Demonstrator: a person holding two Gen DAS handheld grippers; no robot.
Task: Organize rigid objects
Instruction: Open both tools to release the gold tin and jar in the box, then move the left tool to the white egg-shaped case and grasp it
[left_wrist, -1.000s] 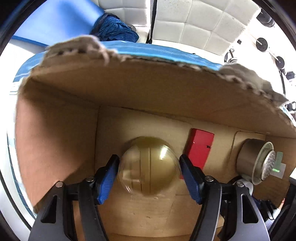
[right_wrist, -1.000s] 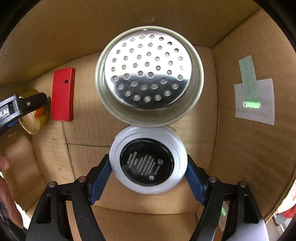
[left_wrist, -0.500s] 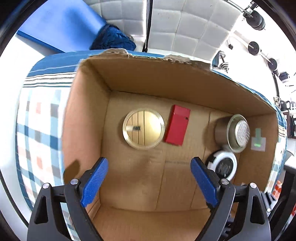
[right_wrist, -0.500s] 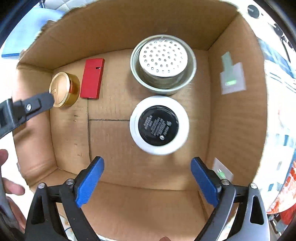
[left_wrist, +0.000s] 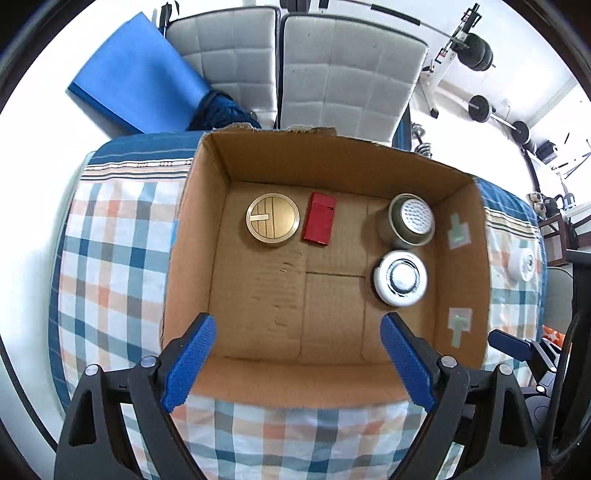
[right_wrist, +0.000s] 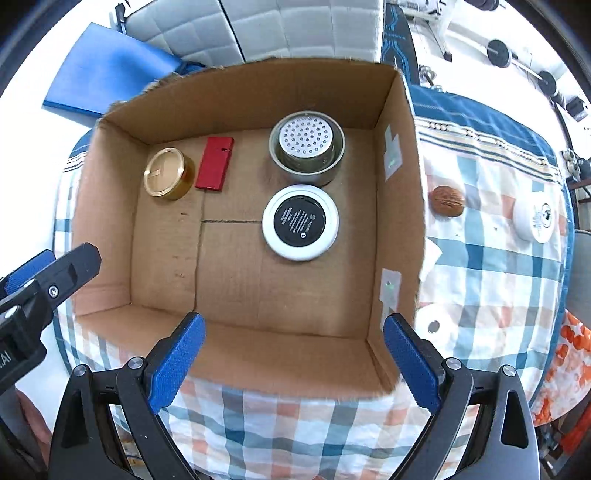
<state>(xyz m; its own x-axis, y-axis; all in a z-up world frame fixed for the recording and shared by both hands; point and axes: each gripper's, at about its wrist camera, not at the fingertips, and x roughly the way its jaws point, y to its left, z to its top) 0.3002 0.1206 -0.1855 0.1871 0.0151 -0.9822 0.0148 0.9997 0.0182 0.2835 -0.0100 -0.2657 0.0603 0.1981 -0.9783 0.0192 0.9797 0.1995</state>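
An open cardboard box (left_wrist: 192, 229) (right_wrist: 399, 192) stands on a checked tablecloth. On its floor lie a gold round tin (left_wrist: 272, 218) (right_wrist: 168, 178), a red flat case (left_wrist: 319, 223) (right_wrist: 214, 163), a metal perforated cup (left_wrist: 410, 220) (right_wrist: 306, 147) and a white round jar with a black centre (left_wrist: 400, 277) (right_wrist: 300, 222). My left gripper (left_wrist: 295, 363) is open and empty above the box's near wall. My right gripper (right_wrist: 291, 363) is open and empty, also above the near wall. The left gripper's finger shows at the right wrist view's left edge (right_wrist: 55, 273).
On the cloth right of the box lie a brown walnut-like object (right_wrist: 447, 201), a white round disc (right_wrist: 535, 218) (left_wrist: 521, 263) and a white ring-shaped object (right_wrist: 434, 326). Behind the table are padded grey chairs (left_wrist: 332, 74), a blue mat (left_wrist: 133, 77) and gym weights (left_wrist: 480, 107).
Both grippers have let go and pulled up and back out of the box. The gold tin and the white jar now rest on the box floor.
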